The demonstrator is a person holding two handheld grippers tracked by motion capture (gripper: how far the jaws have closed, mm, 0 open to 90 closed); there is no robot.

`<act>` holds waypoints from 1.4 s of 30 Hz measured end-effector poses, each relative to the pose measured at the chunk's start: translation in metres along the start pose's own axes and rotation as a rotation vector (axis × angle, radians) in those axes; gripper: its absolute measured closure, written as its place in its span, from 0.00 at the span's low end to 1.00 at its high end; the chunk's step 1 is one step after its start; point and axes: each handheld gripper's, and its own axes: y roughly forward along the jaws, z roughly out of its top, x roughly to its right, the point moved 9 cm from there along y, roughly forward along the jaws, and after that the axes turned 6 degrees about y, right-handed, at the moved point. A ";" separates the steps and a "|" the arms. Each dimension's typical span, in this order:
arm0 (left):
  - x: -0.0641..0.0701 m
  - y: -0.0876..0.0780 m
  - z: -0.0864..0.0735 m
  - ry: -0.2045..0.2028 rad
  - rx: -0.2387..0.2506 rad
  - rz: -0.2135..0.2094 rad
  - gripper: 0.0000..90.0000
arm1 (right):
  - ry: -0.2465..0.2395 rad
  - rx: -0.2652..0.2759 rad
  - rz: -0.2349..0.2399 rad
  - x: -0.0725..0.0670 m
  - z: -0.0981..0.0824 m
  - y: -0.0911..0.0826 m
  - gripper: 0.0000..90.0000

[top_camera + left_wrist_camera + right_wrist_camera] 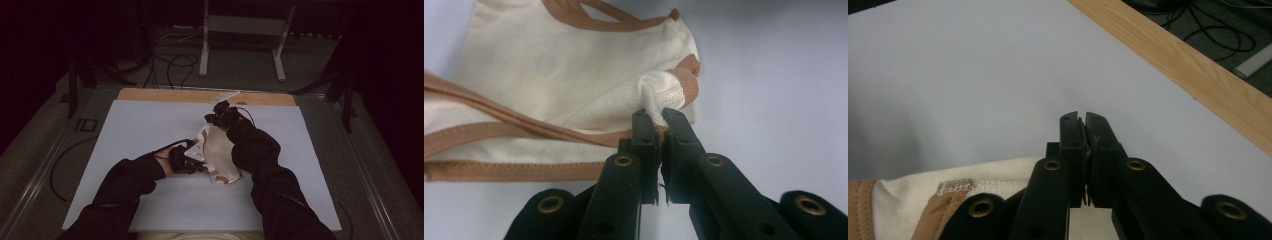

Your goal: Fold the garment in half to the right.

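A cream cloth bag point(220, 155) with brown trim and straps lies bunched near the middle of the white table sheet point(145, 130). My left gripper point(194, 151) comes in from the left and is shut on a gathered cream corner of the bag point(549, 75) beside a brown strap end; the pinch shows at its tips point(659, 117). My right gripper point(214, 120) is at the bag's far end, where the cloth rises up to it. Its jaws point(1083, 120) are pressed together, with the bag's cream and brown edge point(923, 200) running in under their base.
A wooden table edge point(165, 95) point(1198, 75) borders the far side of the sheet. Beyond it, cables point(170, 65) and a metal stand point(240, 30) sit on the floor. Dark sleeves come in from the bottom. Bare sheet surrounds the bag.
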 end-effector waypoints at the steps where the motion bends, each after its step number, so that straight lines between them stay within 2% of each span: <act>1: 0.000 0.000 0.001 0.005 -0.002 0.000 0.96 | 0.007 0.002 -0.002 0.001 -0.001 -0.002 0.98; 8: -0.001 0.003 0.011 0.022 -0.007 -0.013 0.96 | 0.010 0.013 -0.015 0.009 -0.004 -0.012 0.98; 24: -0.002 0.012 0.025 0.029 -0.005 -0.046 0.96 | 0.030 0.038 -0.046 0.024 -0.011 -0.033 0.98; 29: -0.002 0.018 0.032 0.044 -0.011 -0.060 0.96 | 0.037 0.041 -0.052 0.028 -0.014 -0.036 0.98; 42: -0.002 0.040 0.047 0.046 -0.019 -0.090 0.96 | 0.052 0.048 -0.067 0.040 -0.025 -0.046 0.98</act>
